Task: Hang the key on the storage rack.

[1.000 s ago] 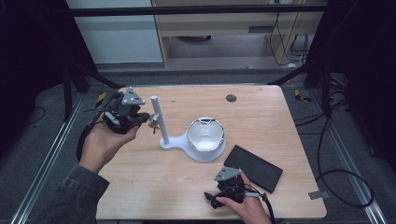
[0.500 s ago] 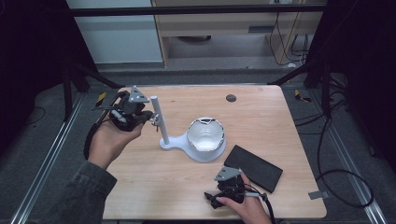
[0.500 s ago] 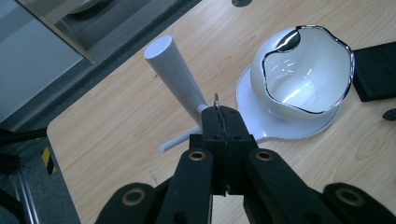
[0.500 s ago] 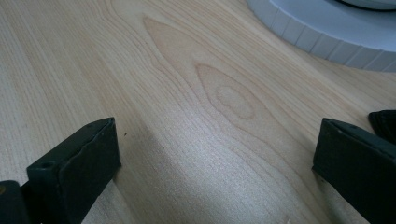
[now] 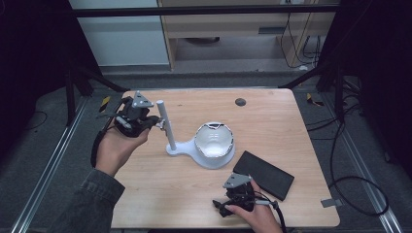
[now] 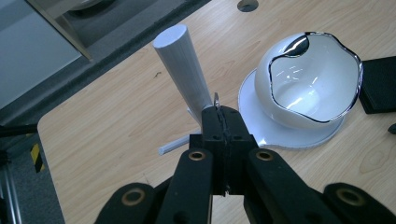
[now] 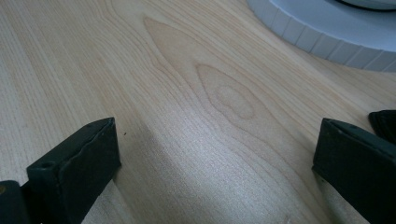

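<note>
— Holding what in the left gripper (image 6: 219, 122)?

— A small metal ring (image 6: 216, 99), I think; only a thin silver edge pokes out above my clamped jaws, so I can't be sure. It sits just beside the white post (image 6: 183, 70), near the desk's (image 5: 272, 116) left edge.

— How far along are you?

— The pickup looks done. What's left, I judge, is getting the ring onto the post or the small peg (image 6: 173, 146) low on it; it isn't on either yet. The bowl (image 6: 312, 77) on the stand's base looks empty.

— And your hands?

— My left hand (image 5: 116, 145) is raised off the desk, gripper pointing level at the post. My right gripper (image 5: 236, 196) rests near the front edge, beside the black slab (image 5: 265, 174), jaws spread wide, gripping nothing.
</note>
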`<action>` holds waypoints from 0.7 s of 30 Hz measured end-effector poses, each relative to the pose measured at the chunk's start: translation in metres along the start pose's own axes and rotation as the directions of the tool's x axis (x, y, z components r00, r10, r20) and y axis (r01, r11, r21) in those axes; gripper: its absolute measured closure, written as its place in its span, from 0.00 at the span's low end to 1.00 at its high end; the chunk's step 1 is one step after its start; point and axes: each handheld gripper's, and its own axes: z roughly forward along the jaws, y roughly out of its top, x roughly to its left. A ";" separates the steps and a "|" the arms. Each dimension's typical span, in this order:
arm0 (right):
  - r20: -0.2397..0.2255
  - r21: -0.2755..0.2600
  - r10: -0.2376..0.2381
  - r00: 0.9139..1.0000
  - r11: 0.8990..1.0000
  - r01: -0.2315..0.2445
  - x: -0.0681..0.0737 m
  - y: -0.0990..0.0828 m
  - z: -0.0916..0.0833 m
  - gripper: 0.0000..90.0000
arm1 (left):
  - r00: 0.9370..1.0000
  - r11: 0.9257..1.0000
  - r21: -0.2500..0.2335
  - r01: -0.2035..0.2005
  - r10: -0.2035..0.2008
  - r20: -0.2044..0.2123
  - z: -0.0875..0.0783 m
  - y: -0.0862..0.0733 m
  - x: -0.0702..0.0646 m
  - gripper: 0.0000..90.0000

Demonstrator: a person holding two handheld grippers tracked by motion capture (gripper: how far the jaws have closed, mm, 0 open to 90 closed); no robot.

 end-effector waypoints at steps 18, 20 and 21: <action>-0.001 -0.001 -0.004 1.000 1.000 0.004 0.000 0.000 0.000 0.01 | 0.998 0.997 -0.059 0.055 -0.055 0.007 0.002 -0.025 0.007 0.89; 0.005 0.003 -0.010 1.000 1.000 0.010 0.000 0.001 -0.001 0.02 | 0.998 0.996 -0.074 0.055 -0.055 -0.003 -0.001 -0.028 0.007 0.85; 0.005 0.003 -0.010 1.000 1.000 0.010 0.000 0.001 -0.001 0.02 | 0.998 0.996 -0.074 0.055 -0.055 -0.003 -0.001 -0.028 0.007 0.82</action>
